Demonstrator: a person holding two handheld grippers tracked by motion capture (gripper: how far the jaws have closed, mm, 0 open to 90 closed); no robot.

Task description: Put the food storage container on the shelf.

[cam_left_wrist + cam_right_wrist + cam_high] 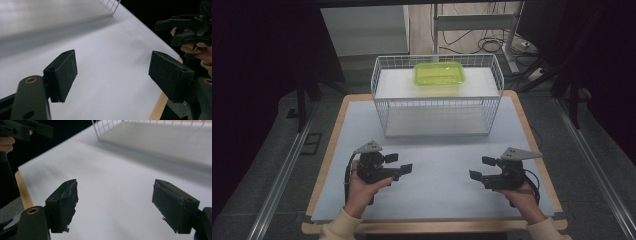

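While my hands hover low over the table (437, 165), my left gripper (402, 163) and right gripper (478, 168) both gape wide apart, holding and touching nothing.

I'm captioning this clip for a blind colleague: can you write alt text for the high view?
Two hands hold black grippers low over a pale table mat, the left gripper and right gripper facing each other, both open and empty. Behind them a white wire basket holds a lidded, yellow-green plastic container.
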